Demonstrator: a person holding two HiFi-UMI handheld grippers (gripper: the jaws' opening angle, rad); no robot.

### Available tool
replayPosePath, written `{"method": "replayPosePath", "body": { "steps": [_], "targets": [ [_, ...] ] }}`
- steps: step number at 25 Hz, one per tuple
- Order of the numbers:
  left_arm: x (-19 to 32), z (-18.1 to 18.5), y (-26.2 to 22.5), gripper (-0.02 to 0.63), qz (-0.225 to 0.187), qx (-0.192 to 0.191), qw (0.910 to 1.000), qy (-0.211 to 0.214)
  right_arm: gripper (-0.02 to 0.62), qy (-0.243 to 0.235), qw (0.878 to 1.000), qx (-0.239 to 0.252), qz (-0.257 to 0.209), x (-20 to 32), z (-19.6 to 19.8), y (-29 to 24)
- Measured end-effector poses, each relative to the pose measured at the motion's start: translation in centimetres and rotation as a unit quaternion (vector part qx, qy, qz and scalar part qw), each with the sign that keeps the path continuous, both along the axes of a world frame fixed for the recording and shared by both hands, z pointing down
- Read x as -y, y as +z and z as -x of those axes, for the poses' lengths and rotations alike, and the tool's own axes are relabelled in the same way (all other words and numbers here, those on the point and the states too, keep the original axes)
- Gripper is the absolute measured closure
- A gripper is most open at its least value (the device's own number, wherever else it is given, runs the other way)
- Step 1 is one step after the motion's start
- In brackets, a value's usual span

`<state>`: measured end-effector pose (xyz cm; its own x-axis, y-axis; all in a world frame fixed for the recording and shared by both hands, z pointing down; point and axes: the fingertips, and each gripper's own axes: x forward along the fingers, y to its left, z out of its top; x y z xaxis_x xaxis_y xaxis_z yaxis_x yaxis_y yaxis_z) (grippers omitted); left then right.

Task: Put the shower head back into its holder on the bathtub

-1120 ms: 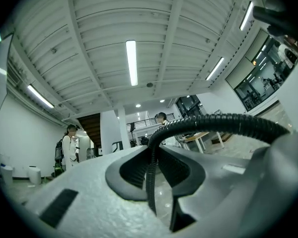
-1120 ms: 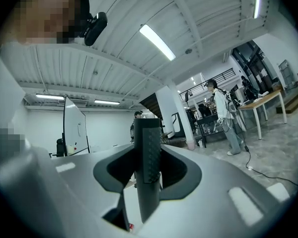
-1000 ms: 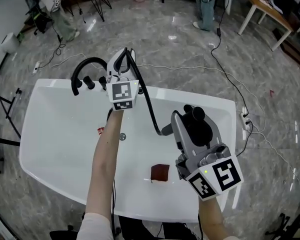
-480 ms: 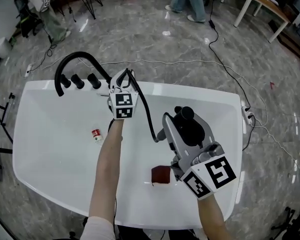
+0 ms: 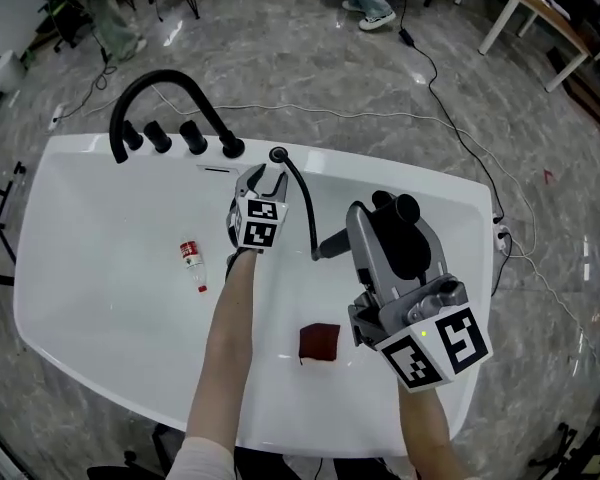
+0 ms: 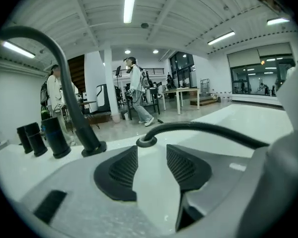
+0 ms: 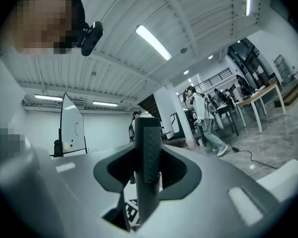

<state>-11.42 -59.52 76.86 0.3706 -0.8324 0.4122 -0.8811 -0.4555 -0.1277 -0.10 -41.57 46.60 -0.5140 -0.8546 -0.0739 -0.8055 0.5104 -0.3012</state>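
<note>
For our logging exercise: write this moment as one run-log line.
left claw: just opened, empty, near hose | right claw: gripping shower head above tub

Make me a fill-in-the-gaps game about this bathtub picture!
The right gripper is shut on the black ___.
The bathtub is coloured ___.
The small bottle in it has a ___ label.
Missing words: shower head, white, red.
</note>
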Motion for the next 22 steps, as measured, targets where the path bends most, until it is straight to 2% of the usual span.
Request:
{"method": "replayPosePath", "body": {
  "steps": [3, 6, 9, 11, 16, 22],
  "targets": [
    [-2.7, 0.9, -1.4, 0.431, -0.010, -0.034, 0.9993, -0.012, 0.465, 0.002, 0.999, -0.020, -0.050, 1.3, 0.7, -3.6],
    [-4.7, 1.8, -4.4, 0.445, -0.037, -0.103, 0.9930, -0.044, 0.465, 0.005, 0.995, -0.040, -0.094, 3.6, 1.6, -6.6],
    [-6.0, 2.1, -6.6, 0.446, -0.057, -0.155, 0.9845, -0.061, 0.465, 0.008, 0.992, -0.037, -0.118, 6.5, 2.6, -8.1],
    [-6.9, 1.9, -7.5, 0.448, -0.065, -0.167, 0.9824, -0.054, 0.465, 0.007, 0.992, -0.037, -0.122, 8.5, 3.5, -7.8],
    [-8.0, 2.3, -7.5, 0.449, -0.077, -0.168, 0.9823, -0.029, 0.465, -0.007, 0.994, -0.049, -0.096, 14.7, 6.2, -2.3],
    [-8.5, 4.6, -5.4, 0.456, -0.077, -0.195, 0.9774, -0.029, 0.468, 0.004, 0.997, -0.072, -0.008, 22.2, 8.8, 8.2]
  ]
}}
